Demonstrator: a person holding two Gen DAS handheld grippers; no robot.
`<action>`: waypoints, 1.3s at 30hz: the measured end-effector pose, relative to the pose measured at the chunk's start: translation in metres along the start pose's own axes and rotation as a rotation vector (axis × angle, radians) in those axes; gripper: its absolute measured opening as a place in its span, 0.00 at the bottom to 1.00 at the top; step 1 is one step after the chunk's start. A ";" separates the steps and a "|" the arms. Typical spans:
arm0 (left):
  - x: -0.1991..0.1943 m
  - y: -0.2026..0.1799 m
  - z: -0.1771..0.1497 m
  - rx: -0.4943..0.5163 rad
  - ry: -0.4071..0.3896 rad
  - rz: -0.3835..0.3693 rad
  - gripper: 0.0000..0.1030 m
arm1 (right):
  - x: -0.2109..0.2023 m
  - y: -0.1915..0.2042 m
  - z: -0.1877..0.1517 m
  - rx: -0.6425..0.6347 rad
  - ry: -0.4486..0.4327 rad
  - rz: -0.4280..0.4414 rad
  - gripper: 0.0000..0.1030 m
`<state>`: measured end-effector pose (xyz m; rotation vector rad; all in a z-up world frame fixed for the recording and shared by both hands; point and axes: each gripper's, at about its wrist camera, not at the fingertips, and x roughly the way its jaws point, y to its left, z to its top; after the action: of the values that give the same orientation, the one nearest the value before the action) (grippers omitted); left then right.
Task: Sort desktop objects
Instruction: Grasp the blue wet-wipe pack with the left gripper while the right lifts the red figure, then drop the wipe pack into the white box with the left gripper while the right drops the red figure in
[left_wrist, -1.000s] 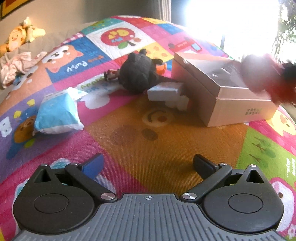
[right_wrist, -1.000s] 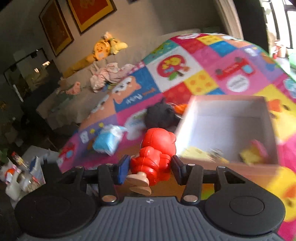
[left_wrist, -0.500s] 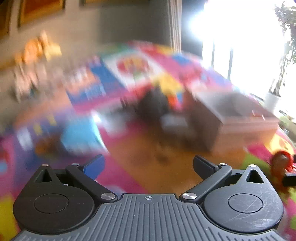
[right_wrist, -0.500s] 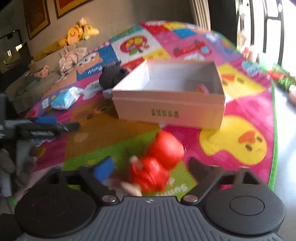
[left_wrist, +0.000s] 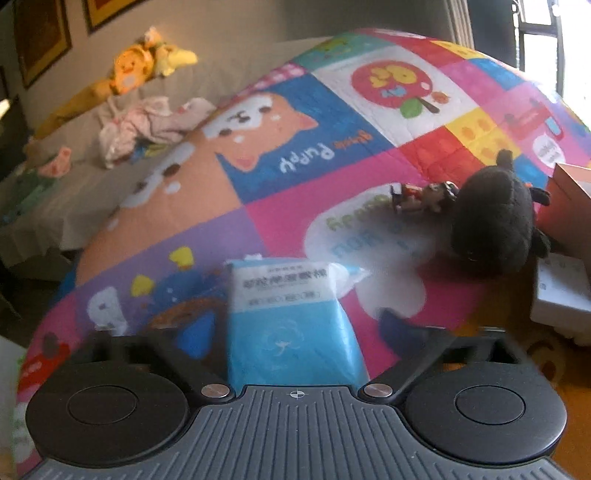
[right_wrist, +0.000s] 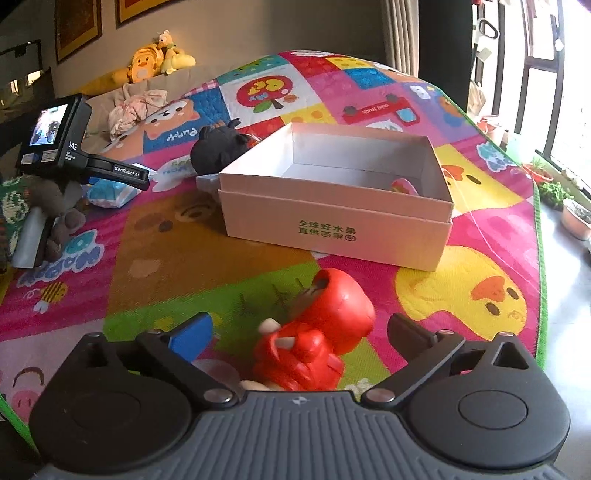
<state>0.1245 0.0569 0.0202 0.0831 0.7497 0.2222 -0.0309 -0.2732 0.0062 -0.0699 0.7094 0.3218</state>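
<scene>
A blue and white tissue pack (left_wrist: 291, 325) lies on the play mat between the fingers of my left gripper (left_wrist: 295, 328). The jaws are closing and blurred, with a thin gap still showing on each side of the pack. A red toy figure (right_wrist: 328, 328) lies tilted on the mat between the wide-spread fingers of my right gripper (right_wrist: 299, 325). That gripper is open, its jaws still spreading a little, and its pads are clear of the toy. The open cardboard box (right_wrist: 332, 218) stands just beyond the figure and holds a small pink item (right_wrist: 404, 186).
A black plush toy (left_wrist: 495, 221) lies against the box's left corner, with a small figurine (left_wrist: 421, 194) behind it and a small white box (left_wrist: 561, 295) in front of it. Yellow plush toys (right_wrist: 147, 66) and clothes lie on the sofa behind. Plant pots (right_wrist: 576, 218) stand past the mat's right edge.
My right gripper came down in front of the box and opened, leaving the red figure on the mat. My left gripper swung left to the tissue pack and its jaws narrowed.
</scene>
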 end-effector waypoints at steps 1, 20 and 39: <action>-0.003 0.002 -0.003 -0.001 0.009 -0.007 0.61 | 0.001 -0.001 0.000 0.004 0.009 0.002 0.99; -0.159 -0.083 -0.109 0.372 -0.039 -0.491 0.58 | 0.017 -0.016 0.017 0.118 0.136 0.032 0.64; -0.143 -0.105 -0.106 0.358 -0.046 -0.526 0.58 | -0.007 -0.020 0.000 0.073 0.143 0.016 0.60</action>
<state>-0.0316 -0.0788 0.0225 0.2250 0.7341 -0.4158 -0.0295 -0.2939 0.0098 -0.0176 0.8628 0.3082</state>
